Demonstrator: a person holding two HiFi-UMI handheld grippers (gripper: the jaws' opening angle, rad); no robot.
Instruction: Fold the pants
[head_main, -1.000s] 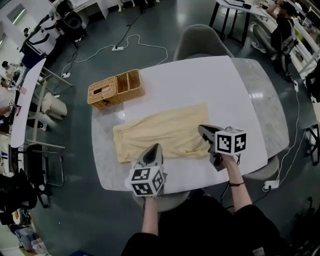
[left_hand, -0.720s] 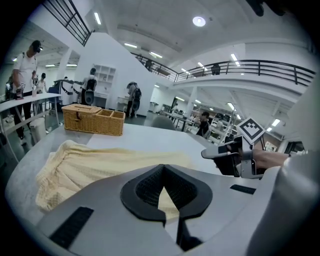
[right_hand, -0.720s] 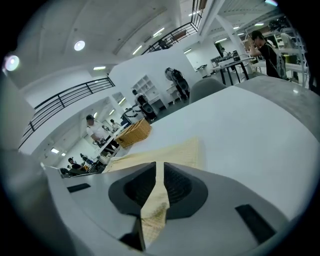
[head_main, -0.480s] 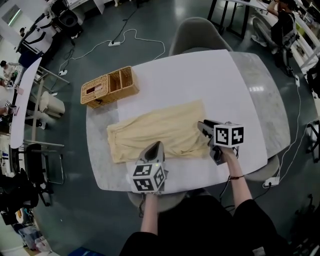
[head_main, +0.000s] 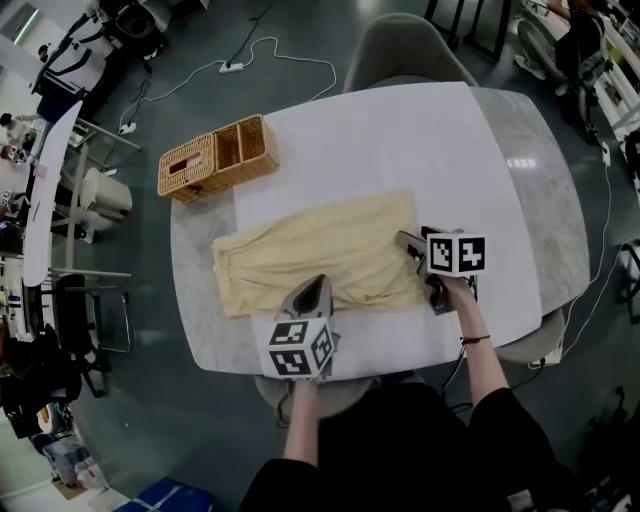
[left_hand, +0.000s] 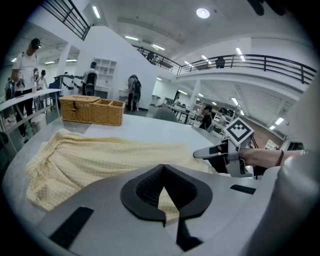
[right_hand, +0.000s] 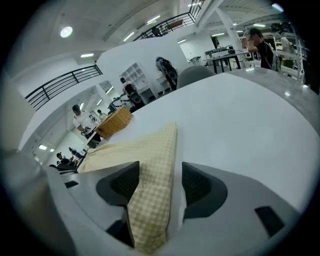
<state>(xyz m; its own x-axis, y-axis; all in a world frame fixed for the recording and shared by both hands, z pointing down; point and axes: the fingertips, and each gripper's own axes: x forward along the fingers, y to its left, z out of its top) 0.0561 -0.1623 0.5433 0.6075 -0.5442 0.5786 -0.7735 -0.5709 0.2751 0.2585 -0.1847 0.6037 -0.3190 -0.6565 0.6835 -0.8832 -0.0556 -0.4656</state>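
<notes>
The right gripper (head_main: 418, 270) had lowered, jaws just opened wide astride the flat, pale-yellow pants (head_main: 320, 255) at the table's (head_main: 400, 150) near edge. The left gripper (head_main: 308, 290) pinched them. Only the gripper views revealed their check.

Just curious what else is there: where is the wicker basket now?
In the head view, the wicker basket sits on the table's far left corner, beyond the yellow pants.
</notes>
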